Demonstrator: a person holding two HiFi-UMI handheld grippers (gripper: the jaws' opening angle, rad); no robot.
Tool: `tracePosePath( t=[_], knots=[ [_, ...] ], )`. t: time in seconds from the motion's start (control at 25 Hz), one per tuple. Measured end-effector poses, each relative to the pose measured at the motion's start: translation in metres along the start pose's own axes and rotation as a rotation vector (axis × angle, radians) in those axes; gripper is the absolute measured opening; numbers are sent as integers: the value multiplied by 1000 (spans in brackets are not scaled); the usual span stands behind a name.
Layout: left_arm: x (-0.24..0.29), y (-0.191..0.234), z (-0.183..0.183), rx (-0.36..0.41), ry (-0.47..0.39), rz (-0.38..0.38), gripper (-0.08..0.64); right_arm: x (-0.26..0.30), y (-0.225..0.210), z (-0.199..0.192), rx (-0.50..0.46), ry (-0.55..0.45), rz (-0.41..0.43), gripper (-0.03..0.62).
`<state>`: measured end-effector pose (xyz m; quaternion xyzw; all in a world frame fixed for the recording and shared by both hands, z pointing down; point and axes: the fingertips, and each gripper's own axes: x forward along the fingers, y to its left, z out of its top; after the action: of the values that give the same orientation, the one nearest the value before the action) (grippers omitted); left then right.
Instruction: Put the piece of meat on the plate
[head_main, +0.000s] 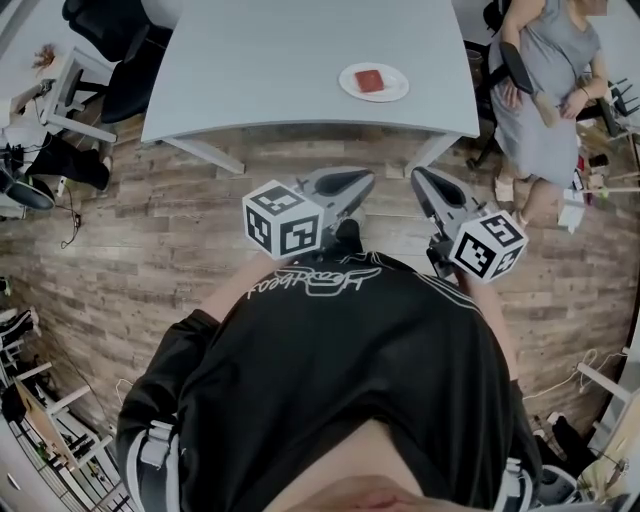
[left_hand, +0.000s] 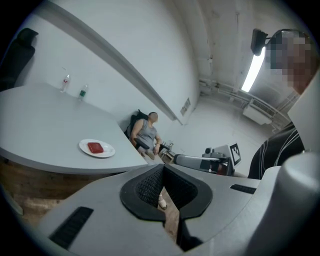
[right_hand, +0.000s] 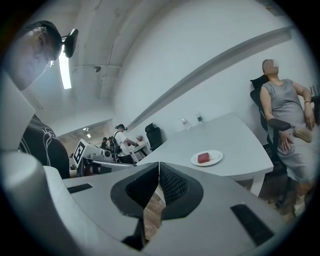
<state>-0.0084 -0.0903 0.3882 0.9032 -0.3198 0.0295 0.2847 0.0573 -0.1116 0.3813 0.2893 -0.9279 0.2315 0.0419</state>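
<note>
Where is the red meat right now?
In the head view, the meat lies on the white plate toward the right of the grey table, near its front edge.

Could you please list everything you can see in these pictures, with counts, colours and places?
grey table: one, light grey, top of the head view
round white plate: one, white, on the table's right part
flat red piece of meat: one, red, lying on the plate
small clear bottles: two, clear, far edge of the table
black office chair: at least one, black, left of the table
seated person in grey: one, right of the table
wood-plank floor: brown, under the table
left gripper: one, grey, jaws shut, empty
right gripper: one, grey, jaws shut, empty
wearer's black shirt: one, bottom of the head view
</note>
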Motion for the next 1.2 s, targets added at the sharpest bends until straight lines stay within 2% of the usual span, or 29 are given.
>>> tracePosePath(
  t=[0.36,0.6,1.2],
  knots=[
    [-16,-48,-20,39,-13,-10,8,-41,37,-20,-37,-16,8,11],
    [-18,-72,-26,67,-27,-11,8,-66,40,-26,-35,-30,-16,9],
    [-25,-87,-36,75,-23,-9,8,-81,52,-40,-43,-21,-41,9]
  ],
)
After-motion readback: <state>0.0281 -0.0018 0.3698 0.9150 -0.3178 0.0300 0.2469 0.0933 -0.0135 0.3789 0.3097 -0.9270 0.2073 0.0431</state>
